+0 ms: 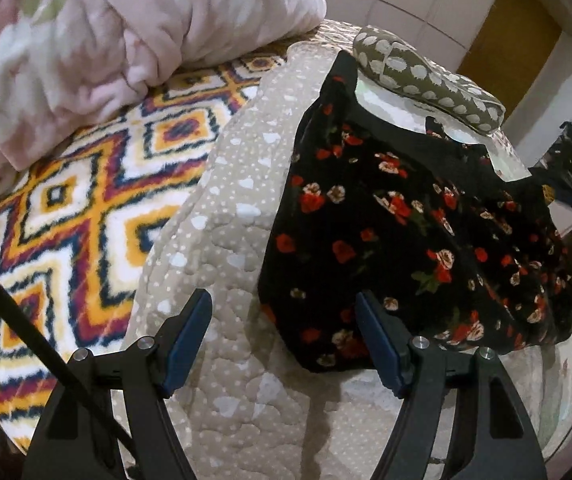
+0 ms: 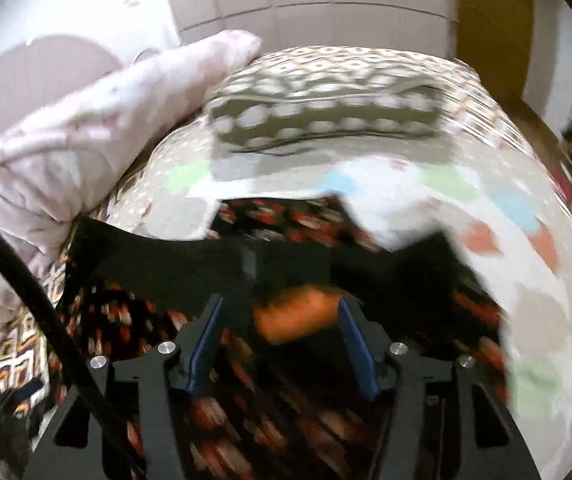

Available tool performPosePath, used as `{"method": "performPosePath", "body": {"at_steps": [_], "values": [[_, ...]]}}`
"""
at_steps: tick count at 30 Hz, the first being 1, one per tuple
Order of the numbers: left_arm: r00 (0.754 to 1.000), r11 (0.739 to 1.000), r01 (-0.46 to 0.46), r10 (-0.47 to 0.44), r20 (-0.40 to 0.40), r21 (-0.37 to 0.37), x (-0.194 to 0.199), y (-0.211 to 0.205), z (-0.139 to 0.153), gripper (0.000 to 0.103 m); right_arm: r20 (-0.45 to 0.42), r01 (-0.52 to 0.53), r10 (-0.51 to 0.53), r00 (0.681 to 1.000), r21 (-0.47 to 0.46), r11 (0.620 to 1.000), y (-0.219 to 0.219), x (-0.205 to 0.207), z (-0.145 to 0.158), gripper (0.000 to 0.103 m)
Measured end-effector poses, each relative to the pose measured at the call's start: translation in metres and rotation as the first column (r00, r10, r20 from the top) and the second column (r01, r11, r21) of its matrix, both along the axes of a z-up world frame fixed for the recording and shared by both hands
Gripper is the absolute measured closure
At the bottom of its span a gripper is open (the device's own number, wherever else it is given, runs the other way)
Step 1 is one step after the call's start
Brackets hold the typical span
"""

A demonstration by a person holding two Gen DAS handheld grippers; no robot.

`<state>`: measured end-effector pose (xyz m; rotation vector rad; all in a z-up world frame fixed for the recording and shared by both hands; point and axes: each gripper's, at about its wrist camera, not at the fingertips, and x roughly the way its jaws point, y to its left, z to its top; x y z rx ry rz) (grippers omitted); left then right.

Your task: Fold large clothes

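A black garment (image 1: 405, 232) printed with red and cream flowers lies spread on the beige quilted bedspread (image 1: 214, 216). My left gripper (image 1: 282, 300) hangs open above the garment's near left corner, its right finger (image 1: 377, 336) over the cloth and its left finger (image 1: 190, 332) over bare quilt. The right wrist view is blurred. There the same garment (image 2: 134, 320) fills the lower half, with a plain black band (image 2: 190, 264) across it. My right gripper (image 2: 282, 308) stands open just above the cloth, an orange blur (image 2: 293, 316) showing between its fingers.
A pink fluffy comforter (image 1: 98, 60) is heaped at the far left on a diamond-patterned blanket (image 1: 66, 220). An olive pillow with white spots (image 1: 425, 76) lies beyond the garment. A white sheet with coloured patches (image 2: 505, 220) lies beside it. Tiled wall and a door (image 1: 513, 48) stand behind.
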<state>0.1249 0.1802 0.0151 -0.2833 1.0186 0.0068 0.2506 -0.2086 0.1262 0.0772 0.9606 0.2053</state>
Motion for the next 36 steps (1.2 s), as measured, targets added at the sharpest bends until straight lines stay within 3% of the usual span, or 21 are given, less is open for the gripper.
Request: {"method": "performPosePath", "body": {"at_steps": [2,6,9,16,17,18,19,22,23,27,29,30,32,34,36], "values": [[1.000,1.000,-0.006,0.006,0.015,-0.016,-0.006,0.000,0.005,0.030,0.012,0.053,-0.053,0.999,0.006,0.999,-0.050,-0.035,0.006,0.027],[0.999,1.000,-0.009,0.009,0.033,-0.009,-0.018,-0.006,0.017,0.030,0.000,0.149,-0.149,0.989,0.014,0.989,-0.124,-0.093,-0.005,0.023],[0.999,1.000,-0.001,0.000,0.046,0.007,-0.027,-0.018,0.028,0.030,-0.047,0.201,-0.198,0.979,0.087,0.976,-0.162,-0.121,-0.031,0.021],[1.000,1.000,0.006,-0.006,0.029,0.009,-0.044,-0.045,0.037,0.030,-0.149,0.219,-0.174,0.973,0.378,0.899,-0.161,-0.126,-0.093,0.020],[1.000,1.000,0.005,-0.005,0.025,0.011,-0.046,-0.048,0.039,0.030,-0.155,0.217,-0.166,0.974,0.427,0.878,-0.157,-0.123,-0.099,0.027],[1.000,1.000,0.004,-0.005,0.023,0.019,-0.048,-0.051,0.040,0.030,-0.163,0.207,-0.147,0.976,0.455,0.866,-0.153,-0.122,-0.101,0.041],[1.000,0.999,0.004,-0.005,0.024,0.035,-0.050,-0.053,0.043,0.030,-0.173,0.196,-0.127,0.977,0.480,0.855,-0.151,-0.120,-0.101,0.074],[0.999,0.997,0.004,-0.007,0.039,0.077,-0.055,-0.056,0.053,0.030,-0.124,0.192,-0.150,0.981,0.495,0.847,-0.168,-0.128,-0.078,0.084],[0.999,0.996,0.003,-0.006,0.043,0.085,-0.055,-0.056,0.055,0.030,-0.096,0.200,-0.175,0.980,0.489,0.849,-0.182,-0.135,-0.068,0.095],[0.999,0.996,0.003,-0.006,0.032,0.095,-0.047,-0.058,0.053,0.030,-0.126,0.319,-0.293,0.948,0.429,0.845,-0.225,-0.150,-0.073,0.100],[1.000,0.996,0.015,-0.017,0.015,0.093,-0.036,-0.064,0.047,0.030,-0.158,0.359,-0.324,0.933,0.329,0.873,-0.228,-0.153,-0.082,0.101],[1.000,0.996,0.020,-0.022,0.015,0.092,-0.033,-0.067,0.046,0.030,-0.158,0.367,-0.333,0.930,0.322,0.873,-0.230,-0.156,-0.082,0.100],[0.999,0.996,0.030,-0.031,0.014,0.086,-0.023,-0.074,0.043,0.030,-0.115,0.371,-0.354,0.928,0.345,0.862,-0.232,-0.165,-0.069,0.099],[0.999,0.996,0.038,-0.040,0.012,0.085,-0.010,-0.081,0.040,0.030,-0.050,0.338,-0.341,0.939,0.335,0.880,-0.220,-0.164,-0.047,0.098],[0.999,0.992,0.043,-0.046,0.017,0.119,0.001,-0.088,0.035,0.030,-0.001,0.281,-0.294,0.956,0.295,0.913,-0.200,-0.158,-0.026,0.085]]}}
